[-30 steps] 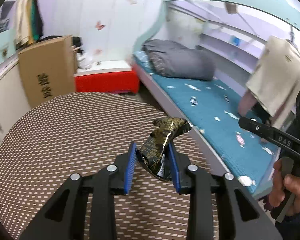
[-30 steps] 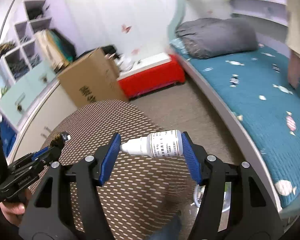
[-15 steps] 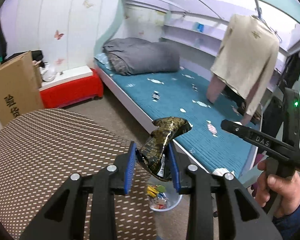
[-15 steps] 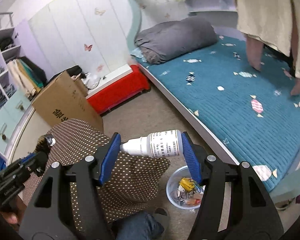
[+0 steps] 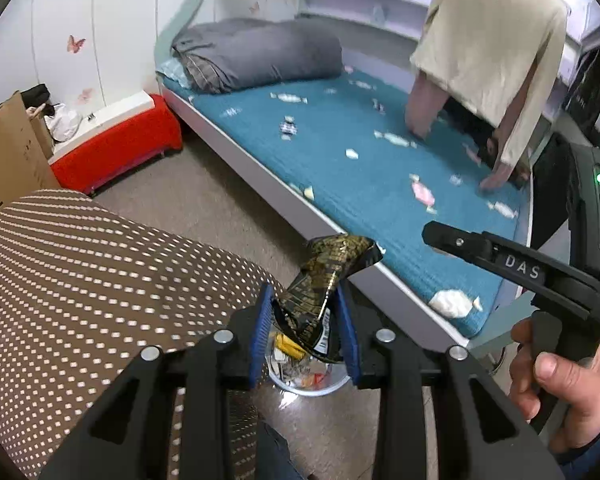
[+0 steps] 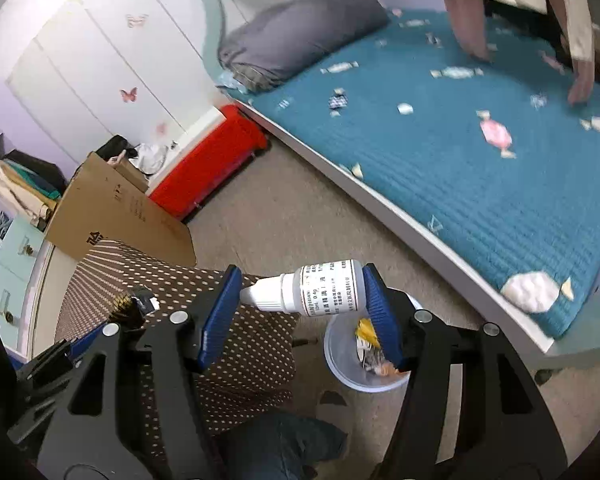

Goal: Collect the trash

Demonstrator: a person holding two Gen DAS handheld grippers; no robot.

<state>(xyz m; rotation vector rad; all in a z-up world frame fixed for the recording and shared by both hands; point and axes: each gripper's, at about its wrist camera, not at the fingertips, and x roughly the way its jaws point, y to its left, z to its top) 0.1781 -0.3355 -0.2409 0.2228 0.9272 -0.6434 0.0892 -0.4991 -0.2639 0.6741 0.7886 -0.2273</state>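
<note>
Right wrist: right gripper (image 6: 300,304) clamps dropper bottle (image 6: 320,290) crosswise, nozzle pointing left.

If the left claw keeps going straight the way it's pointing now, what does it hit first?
Probably the clear trash tub on the floor. It shows between the left claw fingers, past the held black-gold wrapper, with nothing visible in between. Depth is hard to judge.

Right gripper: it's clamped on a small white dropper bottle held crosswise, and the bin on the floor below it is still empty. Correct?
Not quite. The right gripper does clamp the white dropper bottle crosswise, but the bin on the floor is not empty: the right wrist view shows a yellow piece and other scraps already in it, and the left wrist view shows the same.
</note>
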